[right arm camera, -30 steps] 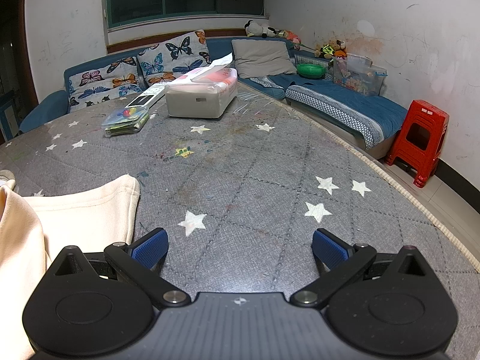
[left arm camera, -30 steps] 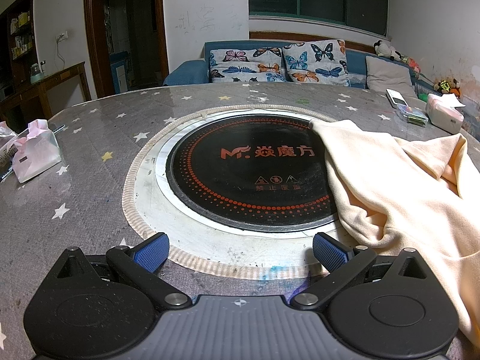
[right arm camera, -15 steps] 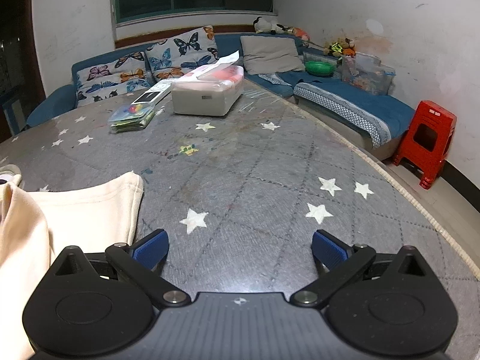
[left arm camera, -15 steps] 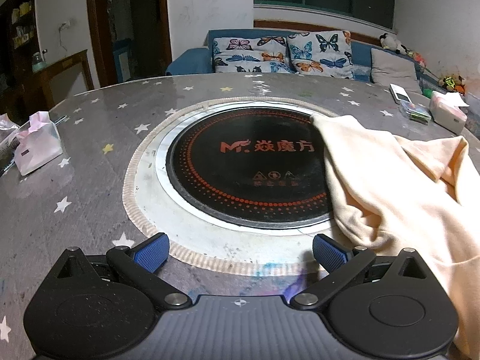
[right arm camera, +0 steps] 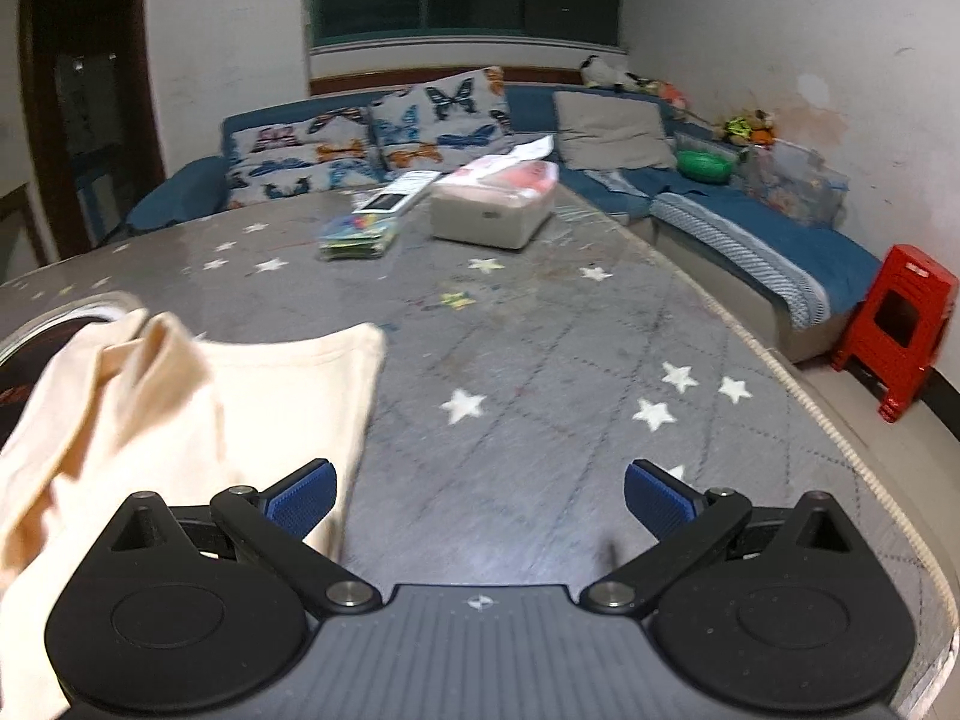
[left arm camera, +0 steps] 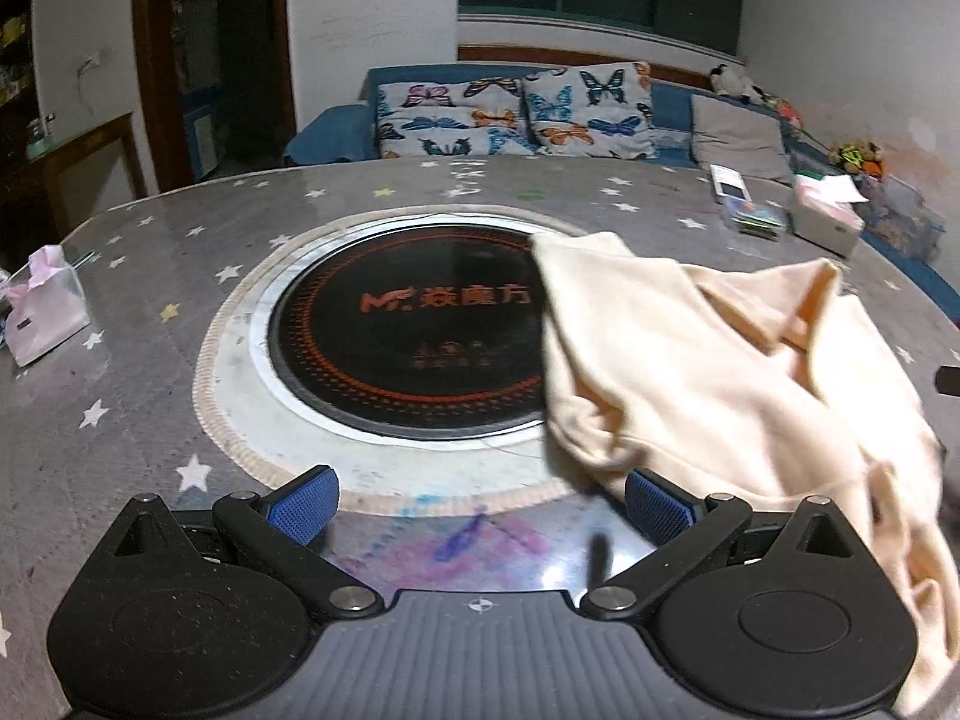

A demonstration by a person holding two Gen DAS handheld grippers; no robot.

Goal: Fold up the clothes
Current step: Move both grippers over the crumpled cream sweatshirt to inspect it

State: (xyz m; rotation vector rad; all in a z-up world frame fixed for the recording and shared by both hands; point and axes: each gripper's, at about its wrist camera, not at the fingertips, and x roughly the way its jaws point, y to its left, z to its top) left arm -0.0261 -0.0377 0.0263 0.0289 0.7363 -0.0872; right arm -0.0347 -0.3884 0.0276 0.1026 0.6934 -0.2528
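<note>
Garment: cream top point(left arm camera: 708, 360) lies rumpled on the table point(right arm camera: 540, 360); soft, light, floppy.
Hold: the flat hem corner point(right arm camera: 360, 339).
Jaws: left gripper point(left arm camera: 480, 495) and right gripper point(right arm camera: 480, 495) both wide, empty.

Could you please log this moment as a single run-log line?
task: fold clothes | left gripper: open, empty | right gripper: open, empty | cream garment: crumpled on table, partly over black cooktop | fold: not started
</note>
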